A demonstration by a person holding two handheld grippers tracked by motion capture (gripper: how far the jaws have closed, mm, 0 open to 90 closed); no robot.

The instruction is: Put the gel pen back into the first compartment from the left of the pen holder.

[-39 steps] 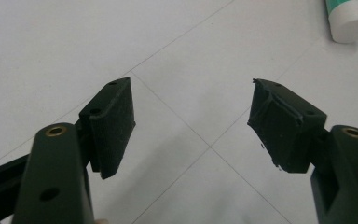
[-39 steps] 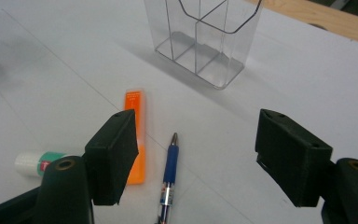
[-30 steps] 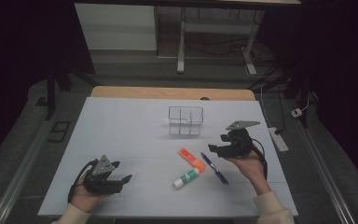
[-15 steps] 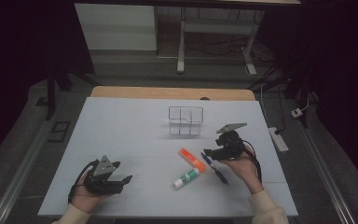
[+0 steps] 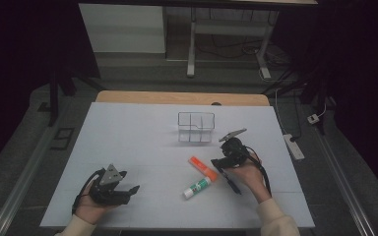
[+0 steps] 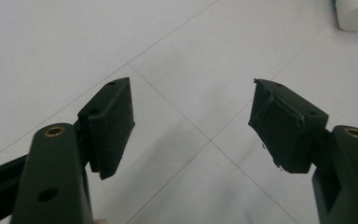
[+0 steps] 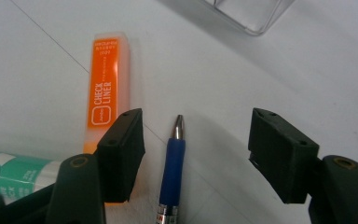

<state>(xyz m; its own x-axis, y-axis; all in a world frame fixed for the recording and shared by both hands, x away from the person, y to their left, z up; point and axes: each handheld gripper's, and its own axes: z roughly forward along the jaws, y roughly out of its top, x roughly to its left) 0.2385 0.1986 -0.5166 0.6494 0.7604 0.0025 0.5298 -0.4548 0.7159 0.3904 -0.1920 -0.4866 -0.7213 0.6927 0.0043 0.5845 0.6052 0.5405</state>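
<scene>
Between the spread jaws of the right gripper (image 7: 196,154) lies one blue pen (image 7: 171,175), its silver tip pointing away from the camera and its rear end cut off by the bottom edge of the right gripper view. The jaws have just been closing, yet neither pad touches the pen: it lies nearer the left-hand jaw, with bare table showing on both sides of it. That same jaw covers the near end of one orange highlighter (image 7: 106,93), which lies just beside the pen. Only a corner of one green-and-white glue stick (image 7: 14,175) shows at the lower left, the rest cut off. A corner of one clear compartment box (image 7: 249,14) is cut by the top edge.

In the high view the right gripper (image 5: 221,164) is low over the pen (image 5: 234,187), whose front part is hidden under gripper and hand. The highlighter (image 5: 203,168) and glue stick (image 5: 198,187) lie just left of it, their ends meeting, and the box (image 5: 196,128) stands farther back.

The left gripper (image 6: 191,126) has its jaws spread wide with nothing between them, only white table (image 6: 74,42). A white rounded object (image 6: 356,11) is cut off at the upper right corner; I cannot tell what it is. In the high view the left gripper (image 5: 125,189) rests at the near left, well apart from the pen.
</scene>
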